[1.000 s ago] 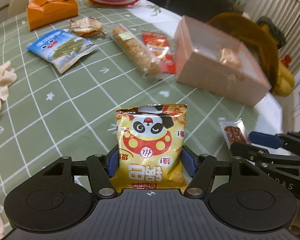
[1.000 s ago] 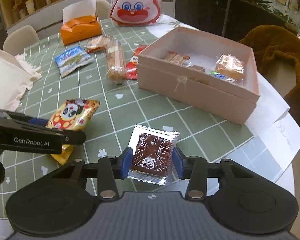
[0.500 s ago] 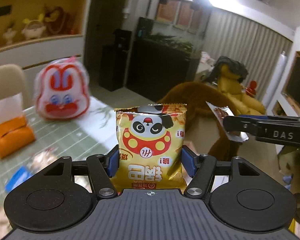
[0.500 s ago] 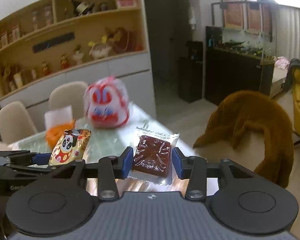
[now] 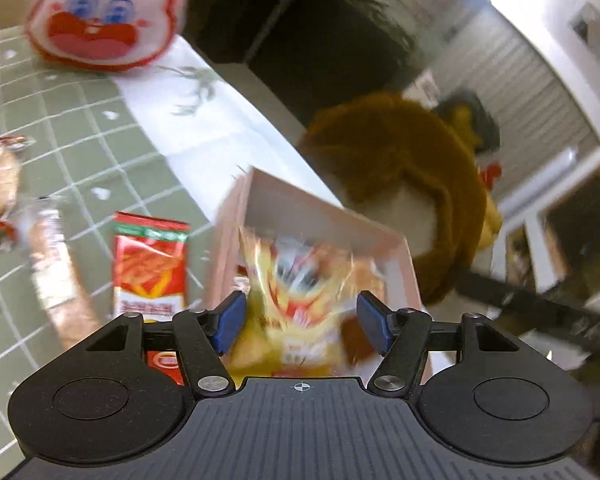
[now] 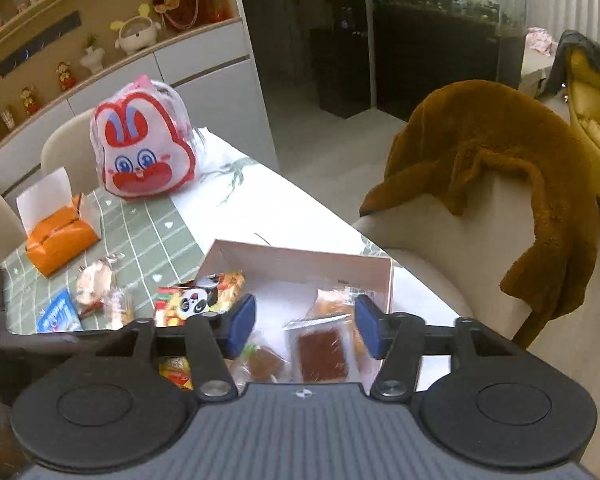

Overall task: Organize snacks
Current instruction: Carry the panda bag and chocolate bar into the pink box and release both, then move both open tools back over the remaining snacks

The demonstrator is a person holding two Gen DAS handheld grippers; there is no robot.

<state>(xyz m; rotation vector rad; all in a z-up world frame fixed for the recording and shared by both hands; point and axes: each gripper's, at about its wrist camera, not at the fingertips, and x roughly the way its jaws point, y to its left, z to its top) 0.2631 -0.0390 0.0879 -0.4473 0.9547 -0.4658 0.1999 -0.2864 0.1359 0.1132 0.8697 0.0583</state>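
Observation:
The open pink box [image 6: 300, 254] stands on the green checked table. In the right wrist view, my right gripper [image 6: 305, 328] hangs over it with its jaws opening. The brown cake packet [image 6: 324, 350] lies loose in the box below, clear of both pads. My left gripper [image 5: 302, 322] holds the yellow panda snack bag [image 5: 300, 300] over the box's left part [image 5: 300, 216]. Its jaws are closing a little on the bag, which is blurred. The same bag [image 6: 204, 296] shows above the box's left wall.
Other wrapped snacks [image 6: 332, 304] lie in the box. Left of it are a red packet [image 5: 152, 268], a long biscuit pack [image 5: 56, 280], small cakes [image 6: 96, 284] and a blue packet [image 6: 58, 316]. Behind stand an orange tissue box [image 6: 60, 240] and a rabbit bag [image 6: 144, 152]. A fur-draped chair [image 6: 500, 184] stands on the right.
Both grippers swung from the room back down over the box. The right jaws opened and the brown cake packet dropped into the box. The panda bag stayed between the left jaws.

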